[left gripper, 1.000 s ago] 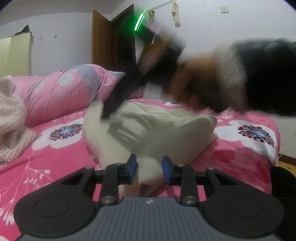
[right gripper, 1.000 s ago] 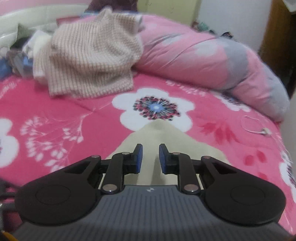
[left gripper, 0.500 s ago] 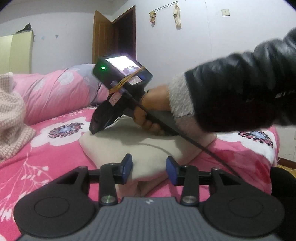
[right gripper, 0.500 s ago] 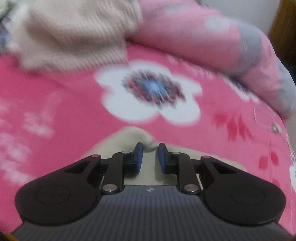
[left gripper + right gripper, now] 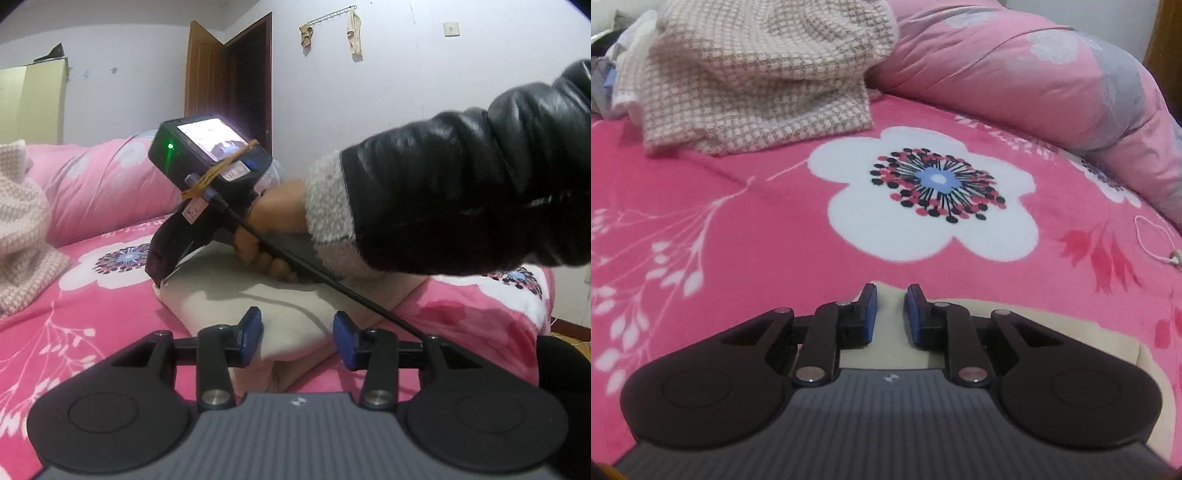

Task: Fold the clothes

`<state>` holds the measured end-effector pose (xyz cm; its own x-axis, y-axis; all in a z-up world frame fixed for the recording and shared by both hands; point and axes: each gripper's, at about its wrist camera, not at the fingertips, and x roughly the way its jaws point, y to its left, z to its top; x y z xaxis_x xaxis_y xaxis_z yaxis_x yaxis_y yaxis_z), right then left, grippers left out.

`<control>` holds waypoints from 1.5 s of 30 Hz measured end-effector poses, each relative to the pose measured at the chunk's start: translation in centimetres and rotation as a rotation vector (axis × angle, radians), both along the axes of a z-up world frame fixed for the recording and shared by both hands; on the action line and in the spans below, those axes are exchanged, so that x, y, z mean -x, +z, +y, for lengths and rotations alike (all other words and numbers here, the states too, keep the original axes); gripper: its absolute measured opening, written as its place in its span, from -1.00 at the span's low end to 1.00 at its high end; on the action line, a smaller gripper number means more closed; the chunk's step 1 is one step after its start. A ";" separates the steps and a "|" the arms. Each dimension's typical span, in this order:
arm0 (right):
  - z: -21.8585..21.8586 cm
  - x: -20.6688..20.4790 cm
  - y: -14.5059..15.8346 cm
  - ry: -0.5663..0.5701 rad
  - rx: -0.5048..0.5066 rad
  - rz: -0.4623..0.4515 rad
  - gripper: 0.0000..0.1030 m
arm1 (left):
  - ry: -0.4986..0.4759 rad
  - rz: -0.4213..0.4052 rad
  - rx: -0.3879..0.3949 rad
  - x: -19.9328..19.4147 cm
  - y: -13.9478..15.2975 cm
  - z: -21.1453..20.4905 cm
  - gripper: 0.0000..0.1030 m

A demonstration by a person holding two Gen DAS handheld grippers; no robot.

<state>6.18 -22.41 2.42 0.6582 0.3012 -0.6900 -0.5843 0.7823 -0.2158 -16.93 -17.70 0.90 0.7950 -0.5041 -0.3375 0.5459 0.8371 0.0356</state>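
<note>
**Hand-held gripper pair over one folded beige garment on the bed**

Left hand-held gripper (image 5: 297,339): jaws have just been opening, now moderately apart, straddling the near edge of the beige garment (image 5: 280,302) with the pads clear of the cloth. Right hand-held gripper (image 5: 889,312): jaws narrow, a slim gap between the blue pads, tips down at the far edge of the same garment (image 5: 1015,314); whether cloth is pinched between them cannot be told from this angle.

Writing: small tags on the right unit's body (image 5: 207,162), too blurred to read. Its lit screen and green lamp show in the left wrist view.

Count: one beige garment, folded, lying on the pink floral bedspread (image 5: 738,221). One checked knit garment (image 5: 757,74) heaped further up the bed. One rolled pink quilt (image 5: 1034,66) behind. Two cloth items on a wall hook rail (image 5: 332,18).

Around: black padded sleeve (image 5: 480,184) and hand (image 5: 273,229) cross above the garment; a black cable (image 5: 332,284) trails over it. White cord (image 5: 1156,240) lies on the spread at right. Brown door (image 5: 229,92) ajar.
</note>
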 end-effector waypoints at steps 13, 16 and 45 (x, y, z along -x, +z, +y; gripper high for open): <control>-11.1 2.4 0.8 -0.224 0.028 -0.006 -0.72 | 0.002 -0.029 -0.056 0.2 -0.1 -0.9 -0.14; -12.7 2.4 0.5 -0.258 -0.021 0.006 -0.73 | 0.012 -0.045 -0.085 0.3 -0.2 -1.3 -0.14; -23.9 18.5 5.5 -0.191 -0.409 -0.209 -0.70 | -0.026 -0.098 -0.271 0.4 5.9 -4.1 0.14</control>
<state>-12.27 -46.31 7.91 0.8396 0.3805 -0.3877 -0.3996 0.9161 0.0337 -17.30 -21.79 6.77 0.8186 -0.4267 -0.3844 0.5498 0.7757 0.3099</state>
